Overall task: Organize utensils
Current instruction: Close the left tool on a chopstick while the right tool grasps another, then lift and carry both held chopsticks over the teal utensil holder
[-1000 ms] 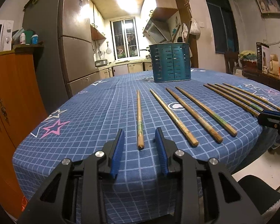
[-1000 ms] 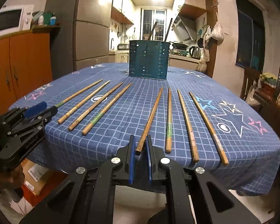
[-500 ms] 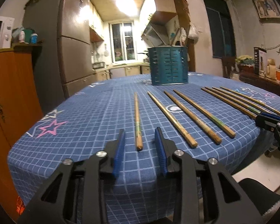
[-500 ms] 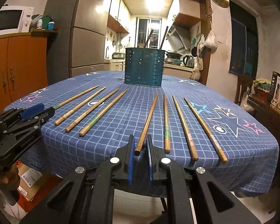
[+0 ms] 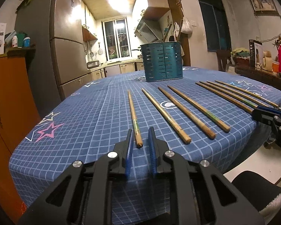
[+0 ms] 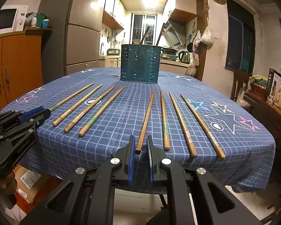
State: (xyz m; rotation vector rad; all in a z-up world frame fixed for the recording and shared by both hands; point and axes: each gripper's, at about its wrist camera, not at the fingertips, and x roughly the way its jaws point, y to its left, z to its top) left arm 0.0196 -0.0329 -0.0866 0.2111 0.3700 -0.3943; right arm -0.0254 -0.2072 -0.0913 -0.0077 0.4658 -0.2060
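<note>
Each open tool straddles a chopstick's butt: left tool [image 5: 139, 140] on the leftmost chopstick [image 5: 134, 118], right tool [image 6: 140, 148] on its own [image 6: 145, 121], shafts pointing away toward the holder [image 6: 140, 63].

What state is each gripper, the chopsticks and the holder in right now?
left gripper: open, straddling the near end of the leftmost chopstick, not clamped.
right gripper: open, fingers either side of the fifth chopstick, not clamped.
other six chopsticks: lying flat on the tablecloth.
utensil holder: upright, two dark utensils sticking out.
</note>
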